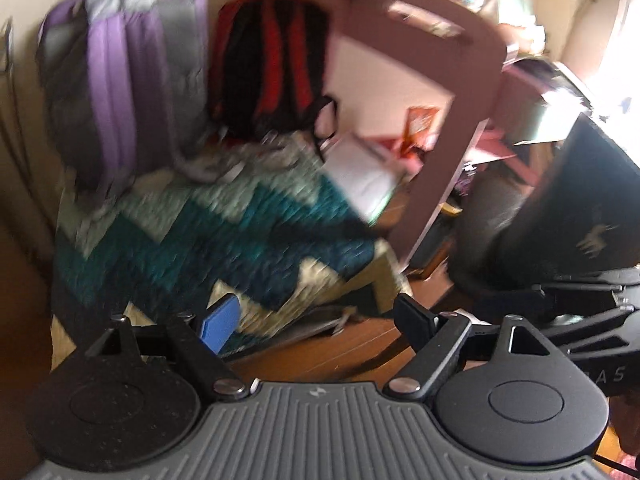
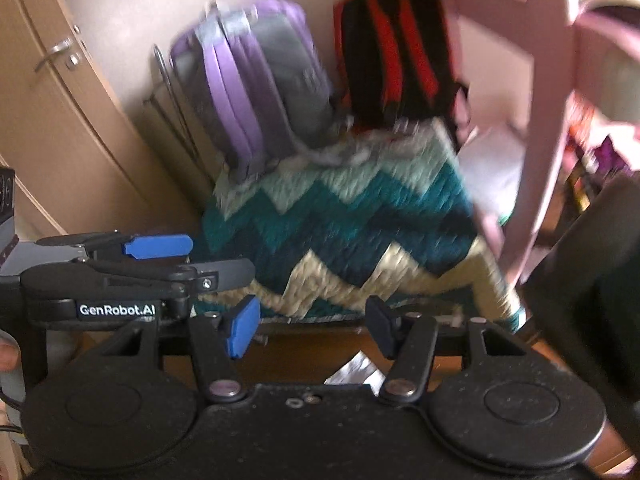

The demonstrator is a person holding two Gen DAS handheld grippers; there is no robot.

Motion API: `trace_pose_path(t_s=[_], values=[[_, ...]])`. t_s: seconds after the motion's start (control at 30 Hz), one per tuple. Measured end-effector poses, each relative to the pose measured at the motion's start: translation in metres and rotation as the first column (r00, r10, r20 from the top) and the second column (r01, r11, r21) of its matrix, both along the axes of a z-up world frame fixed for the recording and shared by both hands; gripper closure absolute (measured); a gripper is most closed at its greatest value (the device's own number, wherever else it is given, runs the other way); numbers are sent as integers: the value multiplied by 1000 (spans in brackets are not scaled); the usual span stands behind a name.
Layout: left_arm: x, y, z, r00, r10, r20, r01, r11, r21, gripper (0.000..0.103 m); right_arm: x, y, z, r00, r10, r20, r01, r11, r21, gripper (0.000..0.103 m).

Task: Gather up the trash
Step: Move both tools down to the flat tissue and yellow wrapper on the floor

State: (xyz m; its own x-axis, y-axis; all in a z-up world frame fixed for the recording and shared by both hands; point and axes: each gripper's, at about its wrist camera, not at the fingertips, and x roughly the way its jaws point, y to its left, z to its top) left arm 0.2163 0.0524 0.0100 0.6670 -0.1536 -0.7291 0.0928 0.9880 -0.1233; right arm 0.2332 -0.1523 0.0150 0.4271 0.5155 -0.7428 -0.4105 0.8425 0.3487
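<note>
Approach step: right claw (image 2: 310,326) and left claw (image 1: 316,320) both spread, empty. Next, descend onto crumpled white paper scrap (image 2: 354,372) on floor.

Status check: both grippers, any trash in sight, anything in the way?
Left gripper open, empty. Right gripper open, empty. Crumpled white wrapper on wooden floor just below right gripper. Teal zigzag blanket and pink plastic chair close ahead.
</note>
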Motion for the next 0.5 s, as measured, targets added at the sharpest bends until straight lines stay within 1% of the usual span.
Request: trace_pose_path(t_s=[0.07,0.13,0.23,0.33,0.4,0.5], values=[[9,14,-24,1000,18,-21,-17,1000,5,10,7,13,-27,999,11,-45,-11,1000,-6,45],[17,29,-50,999,28,-43,-28,1000,-7,8,15,26,-57,996,15,-91,-17,999,-27,45],[34,47,-92,994,47,-99,-49,999,-13,7,25,41,-106,988,-16,-156,7,998,-57,45],[50,58,-134,987,57,-150,-57,998,0,7,34,51,-154,970,-57,-236,45,997,-55,45],[60,61,-161,981,49,-187,-48,999,10,7,40,58,-186,957,-75,-280,65,997,-45,45],[74,64,-203,966,38,-254,-36,999,14,7,47,66,-231,941,-99,-323,85,995,-58,45]])
